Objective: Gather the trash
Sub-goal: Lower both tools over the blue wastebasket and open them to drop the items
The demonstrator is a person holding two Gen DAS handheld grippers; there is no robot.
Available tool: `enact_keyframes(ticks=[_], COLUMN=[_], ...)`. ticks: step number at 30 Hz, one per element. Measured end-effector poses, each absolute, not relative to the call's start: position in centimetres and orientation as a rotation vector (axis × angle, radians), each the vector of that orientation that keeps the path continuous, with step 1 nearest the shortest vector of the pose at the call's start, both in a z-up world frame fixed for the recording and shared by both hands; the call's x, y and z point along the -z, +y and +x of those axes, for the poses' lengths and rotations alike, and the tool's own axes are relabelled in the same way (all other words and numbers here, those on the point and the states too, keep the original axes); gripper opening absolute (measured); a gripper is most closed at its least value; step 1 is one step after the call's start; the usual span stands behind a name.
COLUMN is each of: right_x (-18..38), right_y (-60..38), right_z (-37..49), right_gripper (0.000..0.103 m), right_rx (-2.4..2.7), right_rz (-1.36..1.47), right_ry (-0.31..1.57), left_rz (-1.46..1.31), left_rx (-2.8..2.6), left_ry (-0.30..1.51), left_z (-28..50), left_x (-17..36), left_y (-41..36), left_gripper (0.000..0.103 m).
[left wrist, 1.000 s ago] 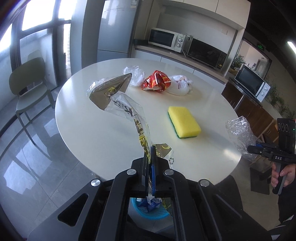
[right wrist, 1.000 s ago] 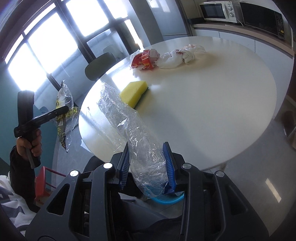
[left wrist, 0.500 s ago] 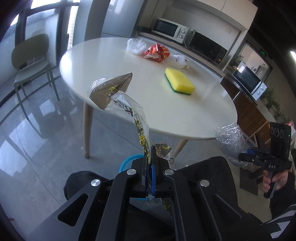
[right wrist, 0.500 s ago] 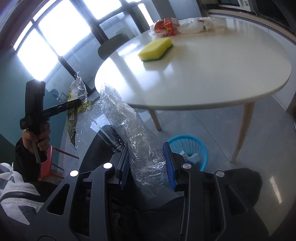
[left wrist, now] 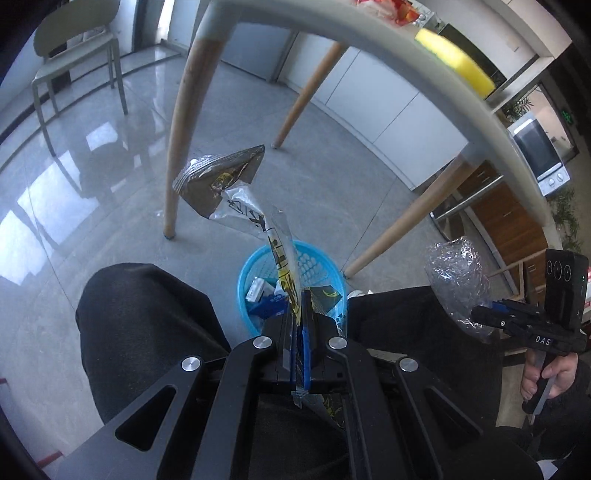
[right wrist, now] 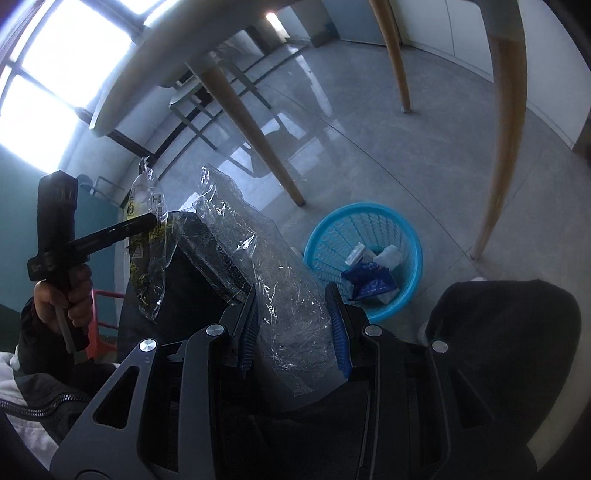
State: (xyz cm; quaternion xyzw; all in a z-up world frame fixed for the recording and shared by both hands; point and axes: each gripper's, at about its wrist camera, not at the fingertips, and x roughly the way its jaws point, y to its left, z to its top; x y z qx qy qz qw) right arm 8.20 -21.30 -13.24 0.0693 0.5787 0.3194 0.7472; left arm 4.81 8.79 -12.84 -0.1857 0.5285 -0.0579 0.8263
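My left gripper (left wrist: 300,306) is shut on a foil snack wrapper (left wrist: 236,188) that sticks up and hangs just above the blue waste basket (left wrist: 255,258) on the floor. My right gripper (right wrist: 291,295) is shut on a crumpled clear plastic bag (right wrist: 280,273), to the left of the blue waste basket (right wrist: 406,236). The basket holds several scraps. In the left wrist view the right gripper (left wrist: 480,315) with its clear bag (left wrist: 456,273) shows at the right; in the right wrist view the left gripper (right wrist: 151,221) and wrapper (right wrist: 147,258) show at the left.
The white round table's edge (left wrist: 424,62) arches overhead, with a yellow sponge (left wrist: 456,61) and a red wrapper (left wrist: 402,11) on top. Wooden table legs (left wrist: 181,122) stand around the basket. The person's dark-clad knees (left wrist: 147,321) flank it. A green chair (left wrist: 70,48) stands far left.
Both grippers have dropped from above the tabletop to below its edge, down between the person's knees, with the wrapper and the clear bag still held. The basket now lies close below.
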Motion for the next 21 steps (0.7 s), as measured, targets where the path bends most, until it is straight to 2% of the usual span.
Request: enact_keyframes(ticks=[14, 21], right_x=[26.3, 32.5], right_y=[-20.4, -19.8], right_z=[14.7, 16.9], right_gripper=[0.033, 0.034], right_rx=[-0.446, -0.305], right_rz=[0.373, 0.365], right_ry=[1.521, 1.641], left_rz=[-0.372, -0.326], left_rx=[0.13, 0.125], left_ry=[1.396, 1.503], left_z=[12.6, 16.3], left_x=[24.0, 29.7], left_y=[4.2, 1.8], left_gripper=[0.001, 0.001])
